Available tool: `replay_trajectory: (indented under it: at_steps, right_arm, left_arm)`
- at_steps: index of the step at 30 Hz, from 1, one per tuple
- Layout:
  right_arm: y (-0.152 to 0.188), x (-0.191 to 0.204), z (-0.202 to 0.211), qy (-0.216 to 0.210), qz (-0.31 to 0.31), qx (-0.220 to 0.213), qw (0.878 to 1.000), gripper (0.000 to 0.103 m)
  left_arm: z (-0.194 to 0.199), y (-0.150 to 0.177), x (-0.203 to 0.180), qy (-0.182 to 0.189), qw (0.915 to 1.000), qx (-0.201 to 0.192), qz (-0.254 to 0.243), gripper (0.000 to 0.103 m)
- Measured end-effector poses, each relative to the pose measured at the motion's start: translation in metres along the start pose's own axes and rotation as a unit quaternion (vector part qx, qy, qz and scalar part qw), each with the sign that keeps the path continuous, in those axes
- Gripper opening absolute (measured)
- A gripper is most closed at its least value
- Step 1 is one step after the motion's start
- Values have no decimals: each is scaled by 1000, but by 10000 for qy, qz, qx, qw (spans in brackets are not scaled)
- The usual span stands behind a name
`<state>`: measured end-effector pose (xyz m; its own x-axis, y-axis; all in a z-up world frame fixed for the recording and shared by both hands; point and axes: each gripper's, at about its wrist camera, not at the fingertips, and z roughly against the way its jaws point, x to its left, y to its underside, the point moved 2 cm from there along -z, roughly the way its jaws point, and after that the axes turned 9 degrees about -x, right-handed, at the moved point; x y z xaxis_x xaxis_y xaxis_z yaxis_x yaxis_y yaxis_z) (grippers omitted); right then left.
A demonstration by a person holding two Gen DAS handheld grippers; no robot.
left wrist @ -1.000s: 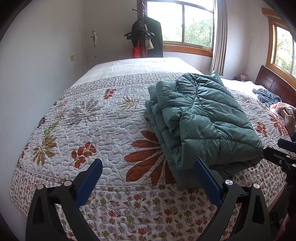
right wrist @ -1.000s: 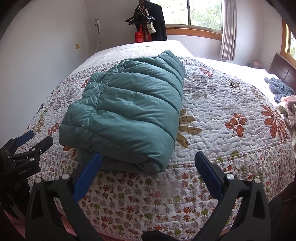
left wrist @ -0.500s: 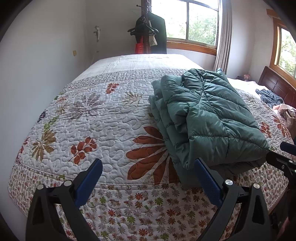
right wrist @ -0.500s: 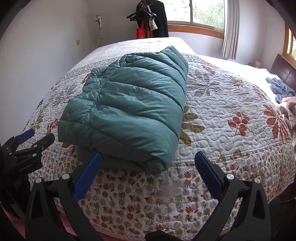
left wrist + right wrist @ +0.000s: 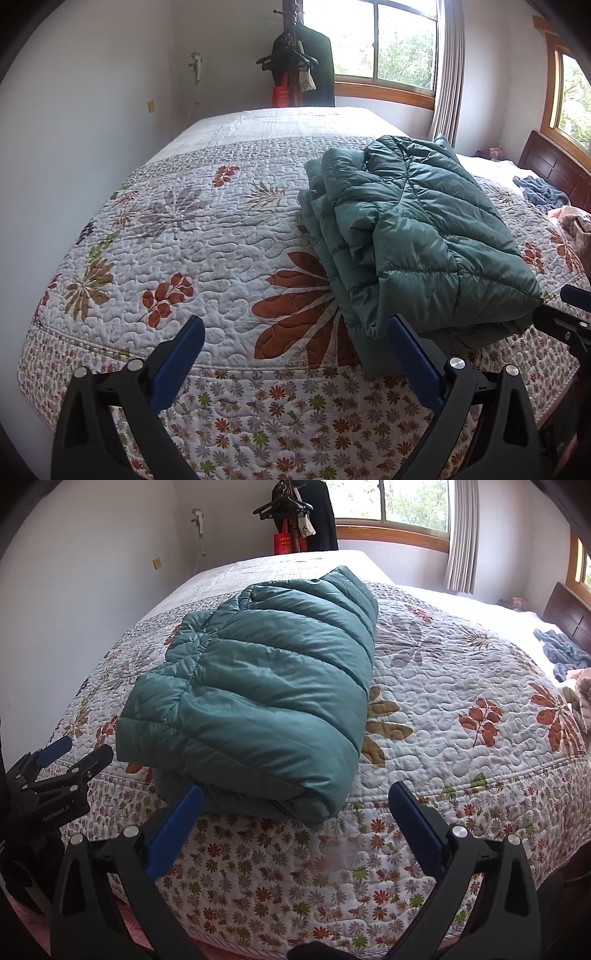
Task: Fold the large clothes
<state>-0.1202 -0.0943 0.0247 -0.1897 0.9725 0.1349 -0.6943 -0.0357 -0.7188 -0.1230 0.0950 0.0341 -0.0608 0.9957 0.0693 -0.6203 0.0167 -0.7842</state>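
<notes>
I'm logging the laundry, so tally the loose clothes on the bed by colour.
Green folded puffer jacket: 1
Blue crumpled garment: 1
Pinkish-tan garment, partly cut off at the edge: 1
Total: 3, all on the floral quilt.

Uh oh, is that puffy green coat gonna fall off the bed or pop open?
Maybe. The folded green puffer jacket lies right at the near edge of the bed, so a nudge might slide it off. Both the left hand-held gripper and right hand-held gripper are open and holding nothing, so the puffy layers may spring apart.
</notes>
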Motion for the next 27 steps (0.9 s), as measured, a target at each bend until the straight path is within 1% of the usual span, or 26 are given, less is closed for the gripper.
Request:
replay_trajectory:
  at_steps: [27]
  right_arm:
    - [-1,2,1,-76,28,-31,10000,100]
  left_arm:
    - [0,1,-2,5,10000,18,-7,99]
